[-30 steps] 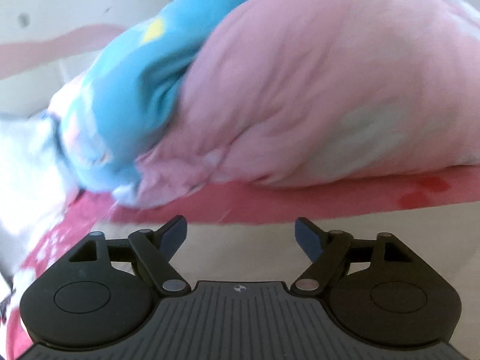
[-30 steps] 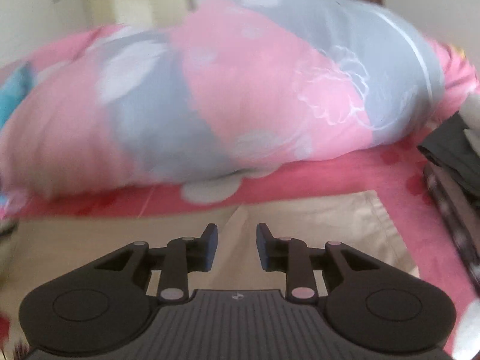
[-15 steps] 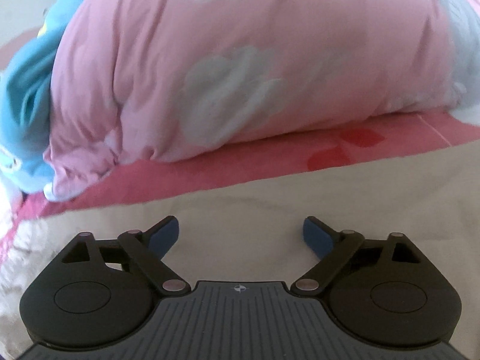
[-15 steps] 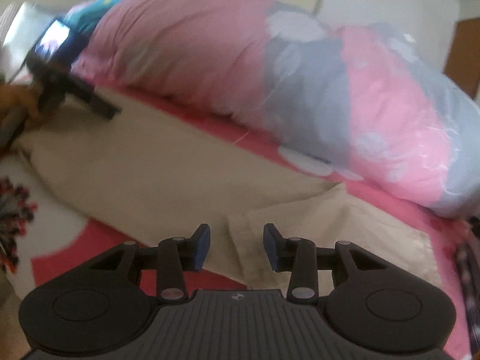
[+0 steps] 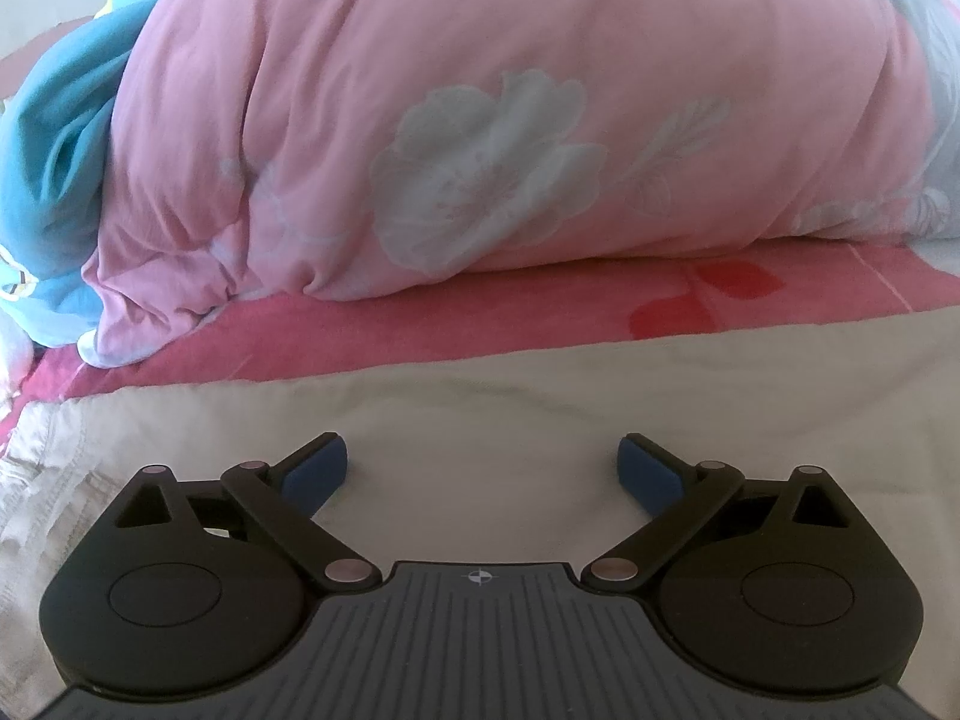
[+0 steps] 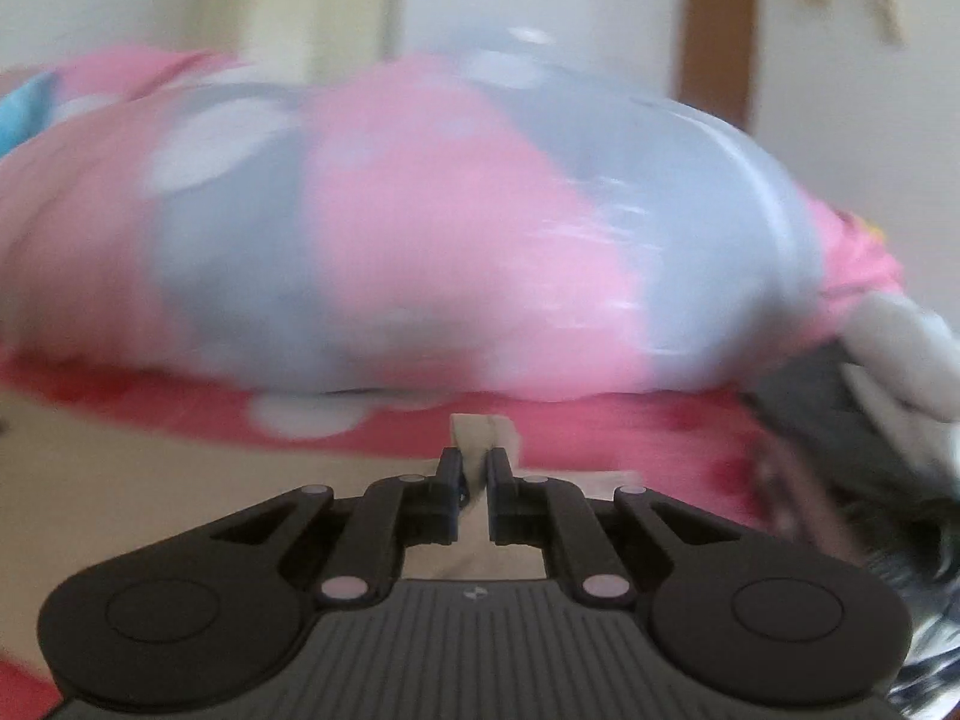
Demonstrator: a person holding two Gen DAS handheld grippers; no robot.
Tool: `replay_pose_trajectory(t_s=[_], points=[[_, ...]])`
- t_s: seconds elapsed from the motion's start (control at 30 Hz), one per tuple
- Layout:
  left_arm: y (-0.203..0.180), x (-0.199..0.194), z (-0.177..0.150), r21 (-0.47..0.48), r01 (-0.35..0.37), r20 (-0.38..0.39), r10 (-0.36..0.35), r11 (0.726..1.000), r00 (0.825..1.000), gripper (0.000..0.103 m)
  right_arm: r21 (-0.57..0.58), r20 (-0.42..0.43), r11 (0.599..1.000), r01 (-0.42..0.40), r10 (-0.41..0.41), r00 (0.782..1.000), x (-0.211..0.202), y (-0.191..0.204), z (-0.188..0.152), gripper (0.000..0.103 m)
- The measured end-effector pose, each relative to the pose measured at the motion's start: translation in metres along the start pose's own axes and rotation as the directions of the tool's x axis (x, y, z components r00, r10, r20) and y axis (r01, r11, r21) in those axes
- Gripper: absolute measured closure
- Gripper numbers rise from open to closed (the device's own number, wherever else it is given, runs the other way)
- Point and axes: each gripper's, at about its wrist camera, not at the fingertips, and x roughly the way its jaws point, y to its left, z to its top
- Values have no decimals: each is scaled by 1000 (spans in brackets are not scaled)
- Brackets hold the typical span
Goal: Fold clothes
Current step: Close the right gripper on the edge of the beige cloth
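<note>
Right now the right tongs [image 6: 474, 483] are closing on a corner of the beige garment [image 6: 483, 429]; a small tab of the cloth stands up between the jaws, so the pinch looks already made. The left tongs [image 5: 483, 471] are opening, spread wide with nothing between them, hovering low over the same beige garment [image 5: 480, 396], which lies flat on the bed [image 5: 540, 312] on its red-and-pink sheet, just in front of the big pink floral duvet [image 5: 480, 120]. A blue blanket [image 5: 54, 138] bunches at the duvet's left end, and some dark clothes [image 6: 840, 420] sit at the far right of the right wrist view.

The step in hand appears to be taking hold of the garment for a fold. To do it well, the left tongs should probably come down onto an edge or corner rather than the flat middle they now face, bite only one layer, and match the right side's hold so the cloth lifts evenly. The right pinch is shallow, so a slow pull would guard against slipping, and the lift should stay clear of the duvet.

As for its lie, the garment seems to run across both views, its long axis roughly parallel to the duvet's front edge. The right view is blurred, and neither picture shows its ends, so I cannot tell which end is which.
</note>
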Motion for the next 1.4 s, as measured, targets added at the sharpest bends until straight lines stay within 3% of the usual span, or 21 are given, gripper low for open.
replay_pose_trajectory(t_s=[0.23, 0.37, 0.63, 0.77, 0.93, 1.07, 1.13, 1.2, 1.3, 1.4], points=[[2, 1, 0, -8, 8, 3, -8, 1000, 1000, 5, 168, -135, 982, 82, -60, 989, 53, -59, -13, 99], [4, 1, 0, -11, 12, 2, -12, 1000, 1000, 5, 233, -140, 969, 77, -45, 989, 55, -72, -24, 99], [6, 2, 1, -17, 17, 2, -17, 1000, 1000, 4, 298, -162, 944, 138, -92, 982, 42, -94, -35, 97], [6, 2, 1, -17, 16, 1, -16, 1000, 1000, 4, 273, -124, 951, 143, -112, 986, 19, -89, -29, 95], [6, 2, 1, -18, 16, 2, -16, 1000, 1000, 4, 205, -65, 968, 143, -132, 989, 2, -73, -5, 85], [7, 2, 2, -21, 18, 1, -18, 1000, 1000, 4, 135, 50, 975, 176, -184, 982, -21, -58, 17, 83], [8, 1, 1, -24, 20, 1, -20, 1000, 1000, 3, 161, 78, 977, 143, -157, 984, -29, -58, 26, 77], [8, 1, 1, -27, 21, 1, -21, 999, 1000, 3, 186, 33, 978, 96, -104, 994, -19, -59, 27, 60], [9, 1, 1, -29, 22, 1, -22, 999, 1000, 3, 176, -120, 979, 105, -85, 989, 20, -58, 18, 59], [9, 1, 1, -31, 23, 0, -23, 999, 1000, 3, 206, -240, 967, 152, -101, 965, 60, -66, 6, 59]])
